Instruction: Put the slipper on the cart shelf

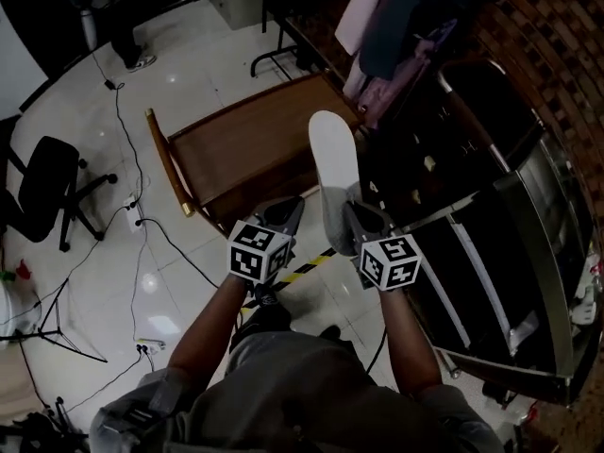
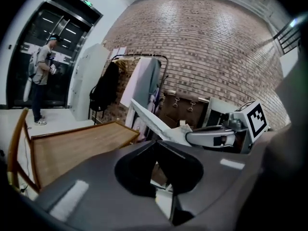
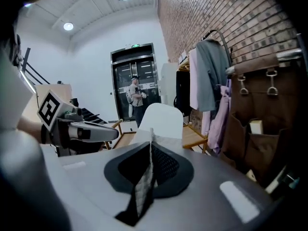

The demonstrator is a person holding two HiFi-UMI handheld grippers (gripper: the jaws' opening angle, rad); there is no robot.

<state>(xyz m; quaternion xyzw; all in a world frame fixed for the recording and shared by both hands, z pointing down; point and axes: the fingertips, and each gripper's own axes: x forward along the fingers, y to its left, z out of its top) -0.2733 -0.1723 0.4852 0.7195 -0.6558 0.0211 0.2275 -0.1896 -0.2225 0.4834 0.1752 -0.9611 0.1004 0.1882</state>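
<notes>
A white slipper (image 1: 335, 154) sticks out forward from my right gripper (image 1: 351, 210), sole up, above the near edge of the wooden cart shelf (image 1: 236, 144). In the right gripper view the right gripper (image 3: 150, 146) is shut on the slipper's (image 3: 161, 119) waffle-textured cloth edge. My left gripper (image 1: 288, 213) is held just left of the slipper, apart from it. In the left gripper view the left gripper (image 2: 155, 143) has its jaws together with nothing between them, and the slipper (image 2: 149, 119) and right gripper (image 2: 211, 137) show beyond.
A black metal cabinet (image 1: 510, 243) stands at the right. Garments hang on a rack (image 1: 396, 17) along the brick wall. A black office chair (image 1: 47, 182), floor cables (image 1: 132, 243) and a tripod (image 1: 47, 328) lie at the left. A person (image 2: 42, 76) stands by the far doors.
</notes>
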